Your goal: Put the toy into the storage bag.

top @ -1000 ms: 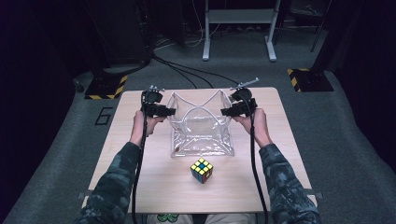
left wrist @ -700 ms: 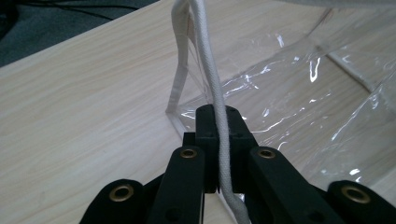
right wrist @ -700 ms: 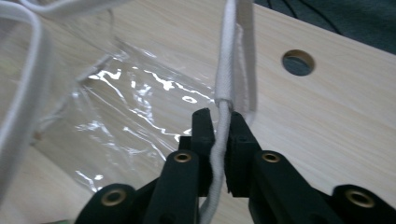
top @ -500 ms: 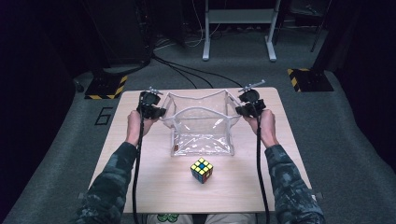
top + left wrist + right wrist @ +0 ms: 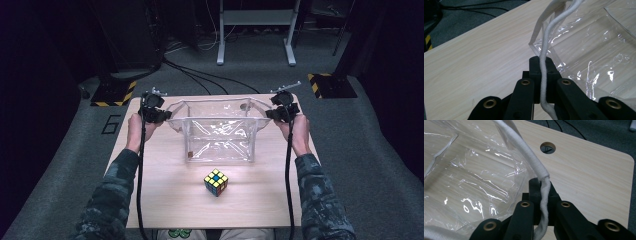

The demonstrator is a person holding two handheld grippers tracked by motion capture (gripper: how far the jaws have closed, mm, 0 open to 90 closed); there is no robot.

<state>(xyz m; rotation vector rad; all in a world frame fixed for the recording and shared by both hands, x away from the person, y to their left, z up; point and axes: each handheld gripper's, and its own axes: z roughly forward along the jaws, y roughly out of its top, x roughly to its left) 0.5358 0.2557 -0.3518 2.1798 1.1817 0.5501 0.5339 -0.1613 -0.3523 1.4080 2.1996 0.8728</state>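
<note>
A clear plastic bag (image 5: 220, 135) stands open on the wooden table (image 5: 165, 200), stretched wide into a box shape. My left gripper (image 5: 169, 116) is shut on the bag's white rope handle (image 5: 543, 60) at the bag's left end. At the right end my right gripper (image 5: 268, 114) is shut on the other white rope handle (image 5: 541, 182). Both sets of jaws have just been closing on the ropes, which now run pinched between them. A colourful puzzle cube (image 5: 216, 182) sits on the table in front of the bag, apart from both grippers.
The table has a round cable hole (image 5: 548, 147) near its far right corner. Black cables (image 5: 200, 80) and a grey metal stand (image 5: 255, 35) are on the carpet beyond the table. Yellow-black hazard blocks (image 5: 327, 85) lie at the far left and right.
Both grippers have moved outward, apart from each other, pulling the bag from a slack crumpled shape into a wide, taut open box. The cube has stayed put.
</note>
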